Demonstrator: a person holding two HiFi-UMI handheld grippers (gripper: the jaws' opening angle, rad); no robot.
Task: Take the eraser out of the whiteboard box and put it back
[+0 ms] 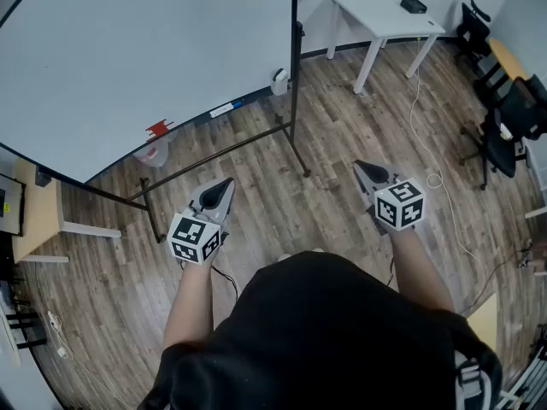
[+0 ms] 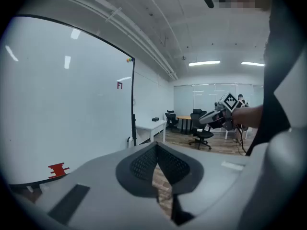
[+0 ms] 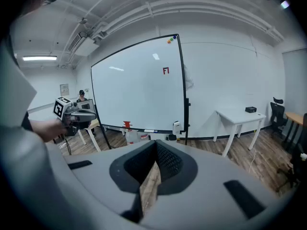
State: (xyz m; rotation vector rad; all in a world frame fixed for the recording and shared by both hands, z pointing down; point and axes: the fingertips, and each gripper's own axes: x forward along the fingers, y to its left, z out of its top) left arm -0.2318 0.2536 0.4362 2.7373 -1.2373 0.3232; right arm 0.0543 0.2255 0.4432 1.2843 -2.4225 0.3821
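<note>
A large whiteboard on a black wheeled stand fills the upper left of the head view. At its lower edge sit a red piece and, just below it, a translucent box. A small white item hangs by the stand's right post. I cannot make out the eraser. My left gripper and right gripper hover over the wood floor short of the board, both shut and empty. The right gripper view shows the board, the red piece and the box ahead.
A white table with a black box stands at the back right. Black office chairs line the right side. A white cable trails over the floor. A wooden desk is at the left.
</note>
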